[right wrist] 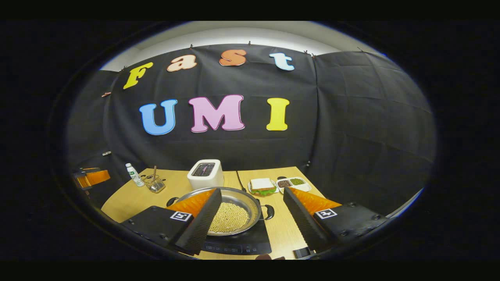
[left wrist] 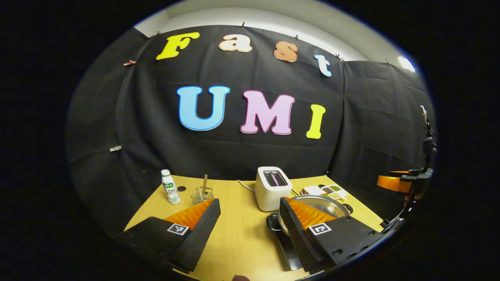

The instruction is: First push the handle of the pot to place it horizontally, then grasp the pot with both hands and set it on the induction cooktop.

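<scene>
table: wooden top, being seen in both views; everything else is being carried on it.
induction cooktop: dark slab at the near table edge in the right gripper view; is being covered by the pot, control strip left exposed in front.
pot: steel, is being supported on the induction cooktop; small pale round grains are being held inside; side handles are lying left and right. In the left gripper view the pot is being partly hidden behind a finger.
toaster: white, is being seen behind the pot, near the wall.
left gripper: jaws are being held wide apart, nothing between them; hovering above the table, left of the pot.
right gripper: jaws are being held wide apart, nothing gripped; pot is being seen behind and between the fingers, contact cannot be told.
sandwich: is being kept on a plate, right of the toaster.
divided dish: just beside the sandwich, dark and green fillings.
bottle: upright, far left of the table.
wire basket: just beside the bottle, a stick is being held in it.
</scene>
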`<state>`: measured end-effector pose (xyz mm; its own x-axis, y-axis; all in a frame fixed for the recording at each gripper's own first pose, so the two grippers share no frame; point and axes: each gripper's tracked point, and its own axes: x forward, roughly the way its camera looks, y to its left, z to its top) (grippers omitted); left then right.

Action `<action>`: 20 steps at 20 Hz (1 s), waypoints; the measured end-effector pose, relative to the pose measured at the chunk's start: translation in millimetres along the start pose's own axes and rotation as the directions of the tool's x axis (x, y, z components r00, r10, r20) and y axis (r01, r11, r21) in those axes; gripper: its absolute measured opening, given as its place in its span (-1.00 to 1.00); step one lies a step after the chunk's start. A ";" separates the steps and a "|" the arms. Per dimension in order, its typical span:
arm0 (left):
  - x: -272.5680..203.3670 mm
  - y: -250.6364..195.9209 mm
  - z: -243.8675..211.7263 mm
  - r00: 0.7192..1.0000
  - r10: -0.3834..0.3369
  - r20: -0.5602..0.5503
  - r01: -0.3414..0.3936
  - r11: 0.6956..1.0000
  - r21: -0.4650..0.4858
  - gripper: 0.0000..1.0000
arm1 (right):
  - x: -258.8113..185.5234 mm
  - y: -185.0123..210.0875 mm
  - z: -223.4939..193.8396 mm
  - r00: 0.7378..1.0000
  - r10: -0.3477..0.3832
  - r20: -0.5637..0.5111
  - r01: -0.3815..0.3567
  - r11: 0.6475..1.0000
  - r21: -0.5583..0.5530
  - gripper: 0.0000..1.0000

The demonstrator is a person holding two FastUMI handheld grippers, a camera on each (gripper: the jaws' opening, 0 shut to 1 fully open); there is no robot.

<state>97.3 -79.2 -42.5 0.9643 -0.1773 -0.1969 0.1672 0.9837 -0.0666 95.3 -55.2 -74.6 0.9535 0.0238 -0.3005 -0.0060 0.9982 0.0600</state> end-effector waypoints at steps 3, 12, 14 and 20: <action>-26.5 16.7 13.8 0.998 0.023 0.067 -0.025 0.999 0.043 0.91 | -20.9 16.7 12.5 0.999 0.001 0.054 0.000 1.000 -0.012 0.97; -73.7 22.4 27.9 0.986 0.015 0.169 -0.021 0.999 0.036 0.90 | -80.3 52.6 43.6 0.977 -0.023 0.213 0.031 0.999 -0.035 0.96; -76.4 25.2 25.7 0.985 0.016 0.170 -0.020 1.000 0.024 0.90 | -88.4 57.0 42.4 0.975 -0.026 0.222 0.036 0.998 -0.045 0.96; -77.5 25.4 23.6 0.987 0.013 0.161 -0.017 1.000 0.026 0.90 | -97.1 64.8 41.2 0.975 -0.025 0.219 0.037 0.998 -0.052 0.96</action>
<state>31.7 -39.8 -5.9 0.9869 -0.1571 -0.0378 0.1557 0.9871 -0.0379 14.8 4.9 -2.3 0.9962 -0.0141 -0.0865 0.0141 0.9999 -0.0004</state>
